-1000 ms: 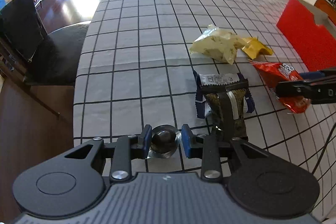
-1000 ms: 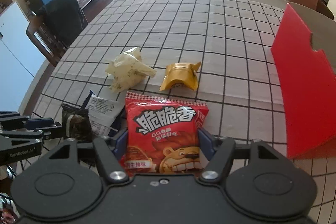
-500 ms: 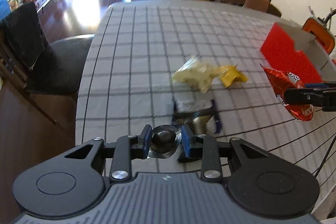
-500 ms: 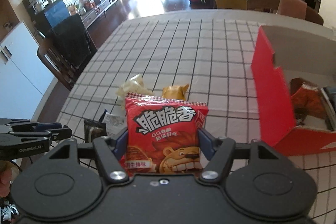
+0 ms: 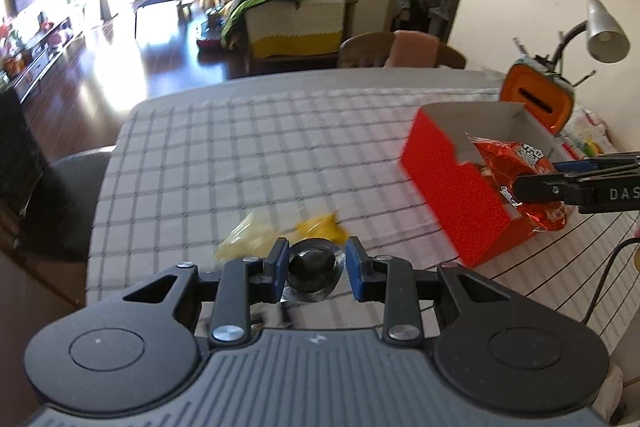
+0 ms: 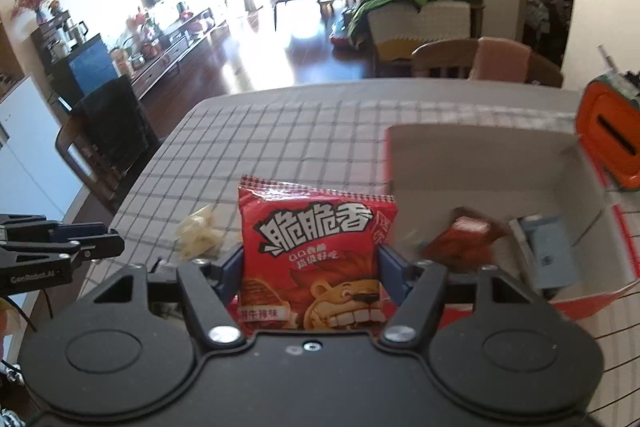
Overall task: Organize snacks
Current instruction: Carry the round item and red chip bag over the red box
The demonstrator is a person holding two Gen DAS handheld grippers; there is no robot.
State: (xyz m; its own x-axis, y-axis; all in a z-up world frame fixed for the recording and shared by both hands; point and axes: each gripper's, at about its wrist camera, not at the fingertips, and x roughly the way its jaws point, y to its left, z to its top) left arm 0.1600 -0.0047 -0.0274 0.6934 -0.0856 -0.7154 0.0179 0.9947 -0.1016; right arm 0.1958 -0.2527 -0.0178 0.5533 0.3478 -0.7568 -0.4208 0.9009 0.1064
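The open box (image 6: 484,163) is sitting on the worktop (image 6: 280,131) toward its right side, with packets (image 6: 464,241) lying inside it. Two loose snack packets (image 5: 280,233) are lying side by side on the worktop left of the box, well apart from it. A chair (image 6: 480,61) is standing behind the worktop's far edge.

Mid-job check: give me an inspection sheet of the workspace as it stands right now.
Surface: checked tablecloth.
Job's things: red box open, packets inside; pale snack bag and yellow packet on the cloth.
Clutter: orange container, lamp.
Grippers: left hand-held gripper shut on a dark foil-cupped sweet; right hand-held gripper shut on a red lion packet.
Cables: black cable at right.
Surroundings: chairs, sofa, living room.
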